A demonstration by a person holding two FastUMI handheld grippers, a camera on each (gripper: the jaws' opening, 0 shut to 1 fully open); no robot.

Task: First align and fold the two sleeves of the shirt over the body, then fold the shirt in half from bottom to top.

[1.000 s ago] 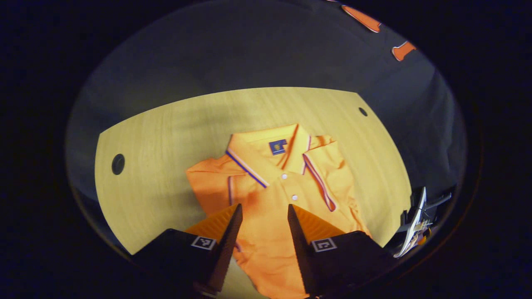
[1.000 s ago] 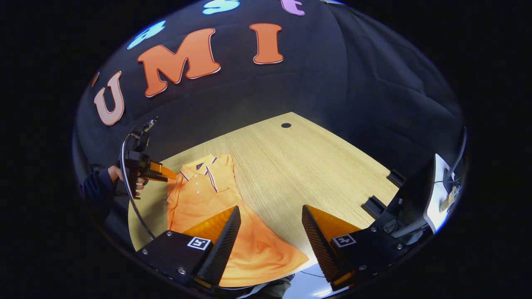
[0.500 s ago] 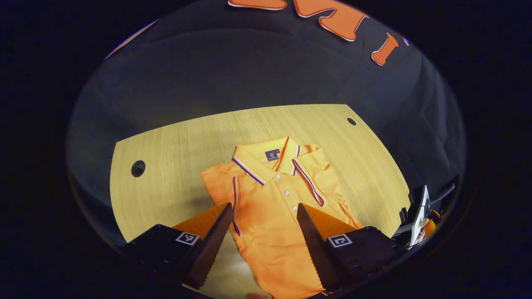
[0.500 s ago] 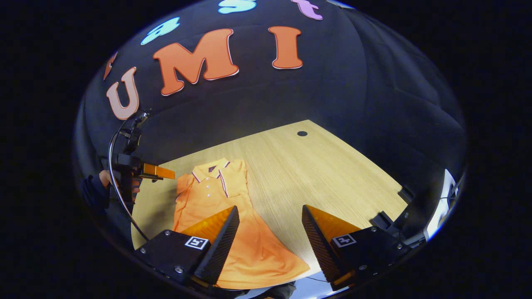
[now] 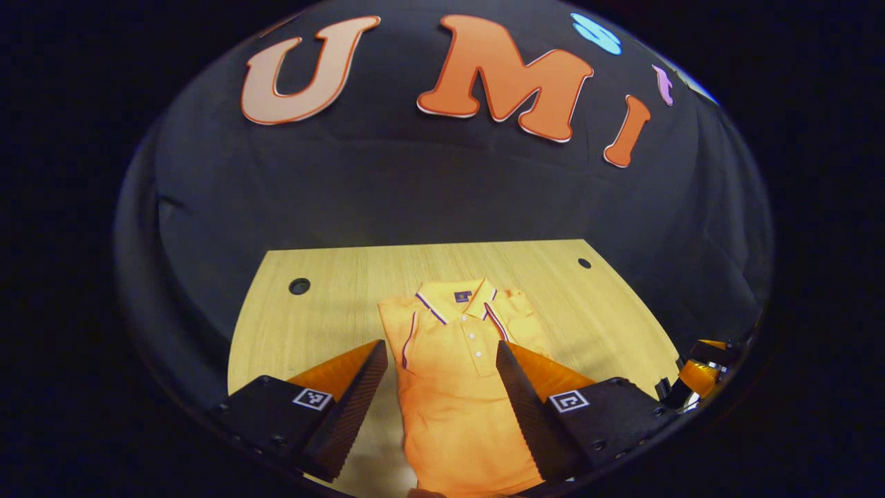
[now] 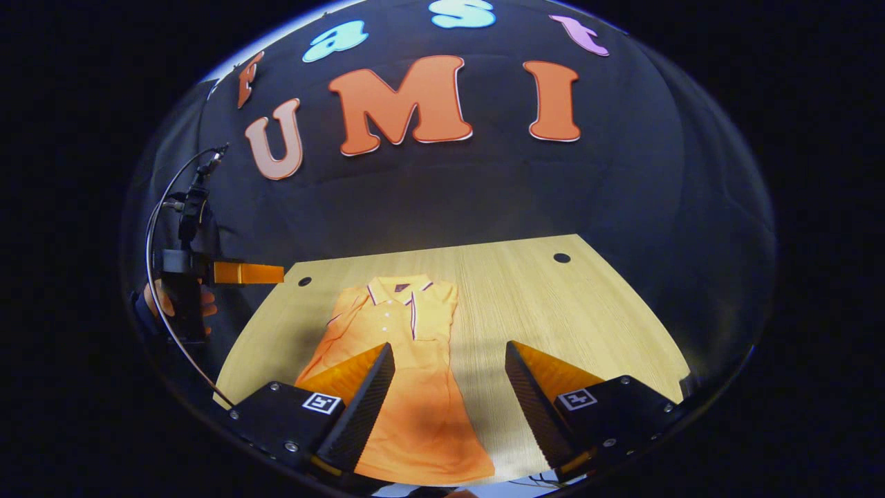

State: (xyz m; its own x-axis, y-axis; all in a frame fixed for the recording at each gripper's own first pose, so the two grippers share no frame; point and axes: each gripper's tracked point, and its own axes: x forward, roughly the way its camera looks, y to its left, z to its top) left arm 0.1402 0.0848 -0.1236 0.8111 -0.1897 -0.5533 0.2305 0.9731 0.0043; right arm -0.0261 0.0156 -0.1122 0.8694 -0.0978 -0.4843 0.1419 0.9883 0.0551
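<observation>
An orange polo shirt (image 5: 453, 387) with a striped collar lies flat on the light wooden table (image 5: 318, 325), collar toward the wall and hem toward me. Both sleeves lie folded in over the body. My left gripper (image 5: 440, 344) hovers open above the lower part of the shirt with nothing between its fingers. In the right gripper view the shirt (image 6: 411, 387) lies left of centre, and my right gripper (image 6: 449, 345) hangs open over its right edge and the bare table. The left gripper (image 6: 273, 273) is held in a hand (image 6: 155, 301) off the table's left side.
The table (image 6: 553, 318) has small round cable holes (image 5: 299, 286) (image 5: 584, 263) near its far corners. The black cloth wall stands right behind it. The right gripper (image 5: 700, 360) shows at the far right edge of the left gripper view.
Both grippers have drawn back and tilted up toward the wall, so the shirt looks smaller and more centred. The left gripper's fingers have spread a little wider. The shirt has not moved.
</observation>
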